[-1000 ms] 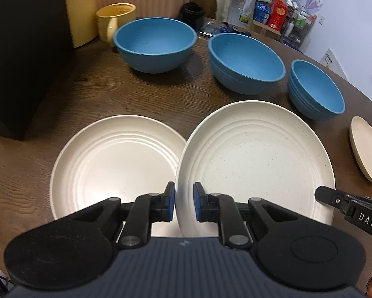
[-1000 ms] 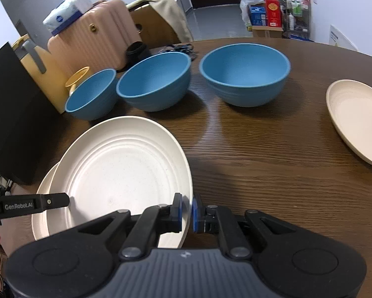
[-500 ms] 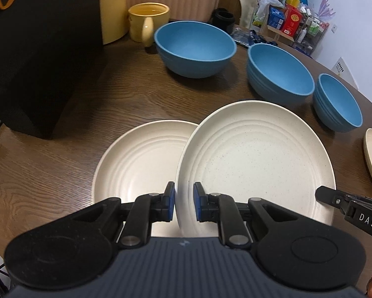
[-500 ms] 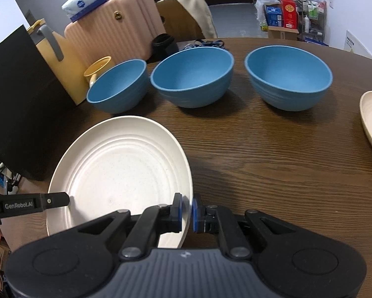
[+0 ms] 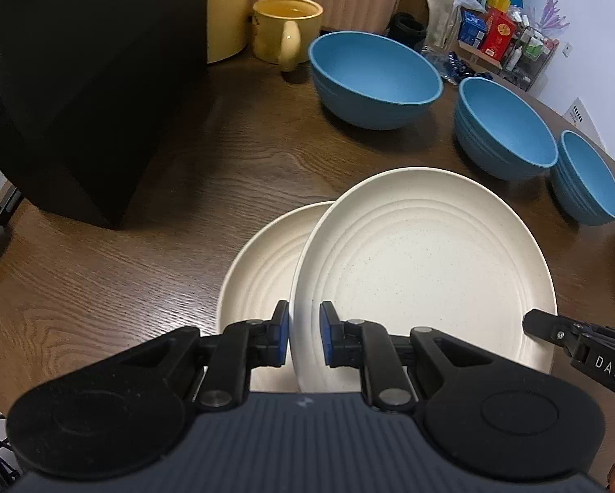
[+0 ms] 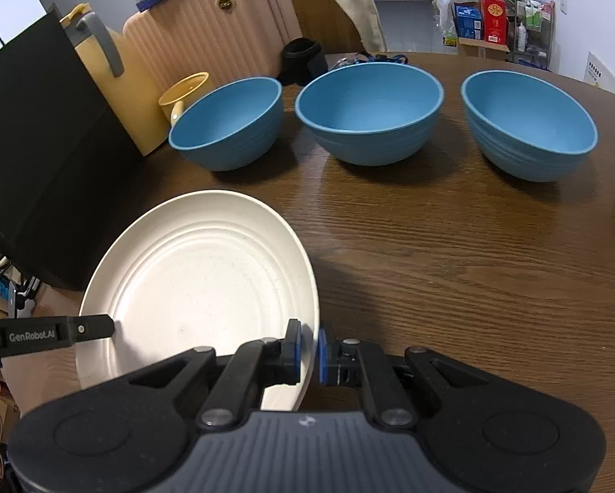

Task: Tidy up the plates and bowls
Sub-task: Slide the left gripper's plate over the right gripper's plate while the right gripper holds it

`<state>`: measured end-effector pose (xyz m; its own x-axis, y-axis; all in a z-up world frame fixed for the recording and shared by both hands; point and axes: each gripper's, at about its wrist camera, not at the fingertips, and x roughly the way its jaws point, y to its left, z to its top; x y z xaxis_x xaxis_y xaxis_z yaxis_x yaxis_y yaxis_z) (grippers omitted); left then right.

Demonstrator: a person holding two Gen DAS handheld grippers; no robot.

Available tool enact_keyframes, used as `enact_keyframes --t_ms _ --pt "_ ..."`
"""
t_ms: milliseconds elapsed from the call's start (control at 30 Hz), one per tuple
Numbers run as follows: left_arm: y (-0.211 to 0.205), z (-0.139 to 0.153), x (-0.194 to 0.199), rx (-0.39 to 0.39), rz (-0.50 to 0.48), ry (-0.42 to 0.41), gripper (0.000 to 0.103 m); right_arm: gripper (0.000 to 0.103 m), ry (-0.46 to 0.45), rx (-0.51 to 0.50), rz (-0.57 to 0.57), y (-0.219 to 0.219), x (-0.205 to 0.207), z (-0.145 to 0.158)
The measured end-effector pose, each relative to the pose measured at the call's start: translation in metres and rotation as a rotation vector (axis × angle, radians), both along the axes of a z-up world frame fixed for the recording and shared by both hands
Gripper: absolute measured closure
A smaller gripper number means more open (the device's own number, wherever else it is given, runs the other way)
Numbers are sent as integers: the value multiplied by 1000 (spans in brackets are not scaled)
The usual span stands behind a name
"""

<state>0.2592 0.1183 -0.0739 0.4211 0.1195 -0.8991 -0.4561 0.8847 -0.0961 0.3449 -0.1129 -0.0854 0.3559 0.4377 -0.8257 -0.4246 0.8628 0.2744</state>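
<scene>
Both tools are clamped on one cream plate: the left tool (image 5: 304,339) pinches its near-left rim and the right tool (image 6: 309,351) its near-right rim. The held plate (image 5: 422,263) hangs above the wooden surface (image 6: 471,271), partly over a second plate (image 5: 262,271) lying there. If the two hands drift apart or twist unevenly, the thin rim could slip from a pad, or the plate could clip the lower one. Only the left view shows that lower plate; the right view shows the suitcase (image 6: 209,24) behind the three blue bowls (image 6: 369,111).
</scene>
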Motion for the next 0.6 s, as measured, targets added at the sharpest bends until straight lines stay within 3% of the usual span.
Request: enact_keyframes --t_ms 600 --pt "28 -15 -7 9 1 30 87 94 13 -45 12 41 -8 -16"
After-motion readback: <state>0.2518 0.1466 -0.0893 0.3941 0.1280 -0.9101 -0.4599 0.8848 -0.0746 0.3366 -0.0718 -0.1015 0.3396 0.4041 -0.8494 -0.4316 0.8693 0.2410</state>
